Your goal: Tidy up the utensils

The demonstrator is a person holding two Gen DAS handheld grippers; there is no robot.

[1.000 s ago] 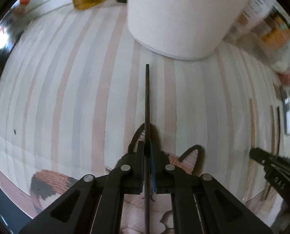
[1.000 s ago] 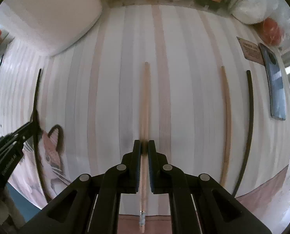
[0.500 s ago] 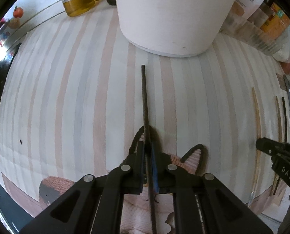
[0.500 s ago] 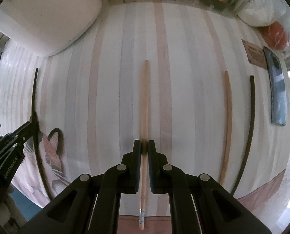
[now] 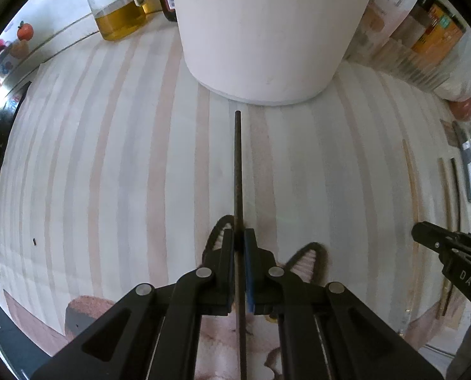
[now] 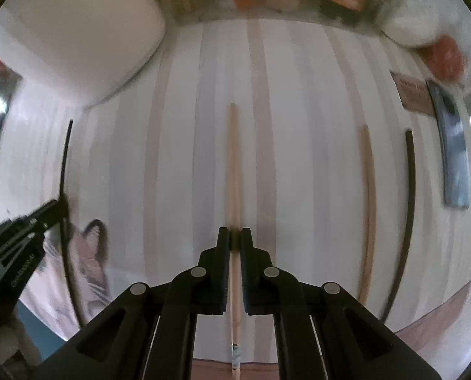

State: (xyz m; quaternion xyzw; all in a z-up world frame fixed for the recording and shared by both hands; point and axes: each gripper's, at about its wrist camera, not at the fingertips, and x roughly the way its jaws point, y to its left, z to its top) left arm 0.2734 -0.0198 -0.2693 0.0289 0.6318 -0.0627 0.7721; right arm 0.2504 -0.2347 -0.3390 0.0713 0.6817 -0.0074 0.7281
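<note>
Two chopsticks are in hand at once — a dark chopstick [image 5: 238, 164] pinched in the left claw [image 5: 239, 243] and a pale wooden chopstick [image 6: 233, 171] pinched in the right claw [image 6: 235, 240]. Both claws are closed narrow on their sticks, gripping near the lower third, so most of each stick's length runs forward past the pads toward the white container [image 5: 267, 31].

Taking that container as the landmark: the dark stick's far tip sits just short of its base, and the pale one is off to its right. Further right of the container lie another wooden chopstick [image 6: 369, 209] and another dark chopstick [image 6: 409, 215], side by side on the striped mat [image 5: 108, 174] that covers the tabletop. I cannot tell for sure whether the held sticks are clear of the mat or resting on it.

Judging by the task, the step is to carry each held stick to its match, or into the container. To do it well, I would keep the grip firm and level — a thin round stick wants to roll or pivot between flat pads. Lift straight before travelling, so the long front end does not drag on the mat or knock the container's wall. Move one hand at a time if their paths cross. Set each stick down parallel to its partner, ends lined up, and only then let the pads part.
</note>
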